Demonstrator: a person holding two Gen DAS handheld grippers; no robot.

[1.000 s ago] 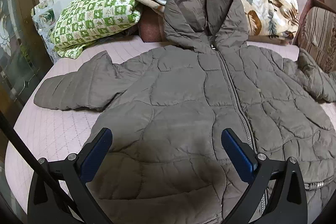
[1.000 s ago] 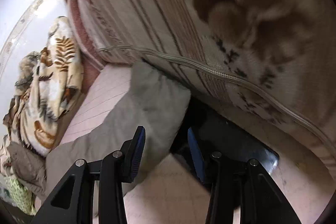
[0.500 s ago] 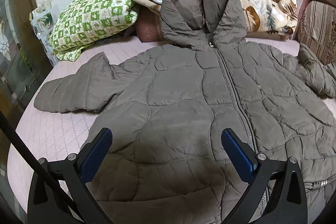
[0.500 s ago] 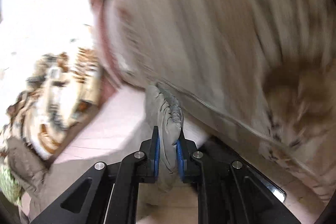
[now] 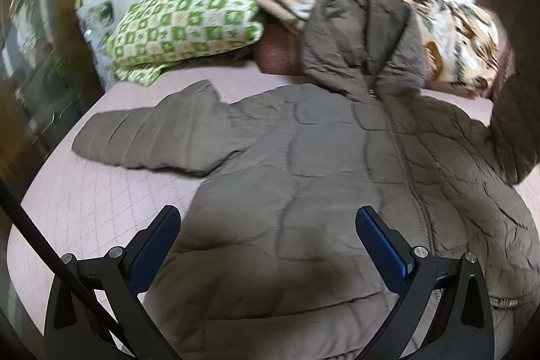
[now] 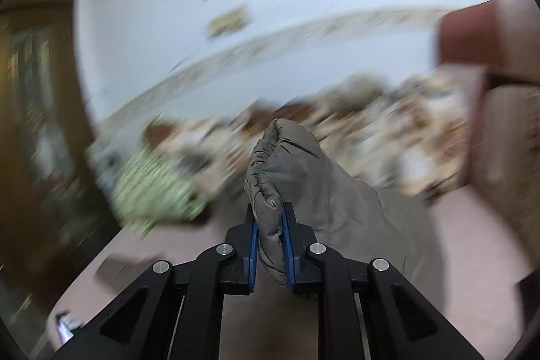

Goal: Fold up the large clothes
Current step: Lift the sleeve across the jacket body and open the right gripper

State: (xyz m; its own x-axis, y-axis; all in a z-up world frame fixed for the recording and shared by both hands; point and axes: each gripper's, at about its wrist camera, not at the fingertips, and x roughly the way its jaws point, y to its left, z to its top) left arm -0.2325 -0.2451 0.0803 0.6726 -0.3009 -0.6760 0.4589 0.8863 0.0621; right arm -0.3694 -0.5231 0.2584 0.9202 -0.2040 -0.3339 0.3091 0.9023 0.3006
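Grey-brown quilted hooded jacket (image 5: 303, 157) lies front-up and zipped on the pink quilted bed (image 5: 84, 191), spread across most of it. Hood (image 5: 364, 36) propped up against the pile at the head of the bed. One sleeve (image 5: 152, 134) stretched flat out to the left side of the left wrist view.

Left gripper (image 5: 268, 231): jaws spread wide, nothing between the blue pads (image 5: 381, 245); it hangs over the lower front of the jacket, angled downward, not touching the fabric as far as can be seen.

Right gripper (image 6: 270, 235): jaws nearly together, clamped on the gathered cuff (image 6: 270, 177) of the other sleeve, blue pads pressing the fabric from both sides. Cuff bunches upward past the fingertips; the rest of that sleeve trails away to the right and down toward the bed. Background in the right wrist view is heavily smeared. In the left wrist view that raised sleeve shows as a dark blurred shape at the right edge.

Behind the jacket: green-and-white checked pillow (image 5: 182, 26), leaf-patterned blanket (image 5: 455, 39) bundled along the wall.
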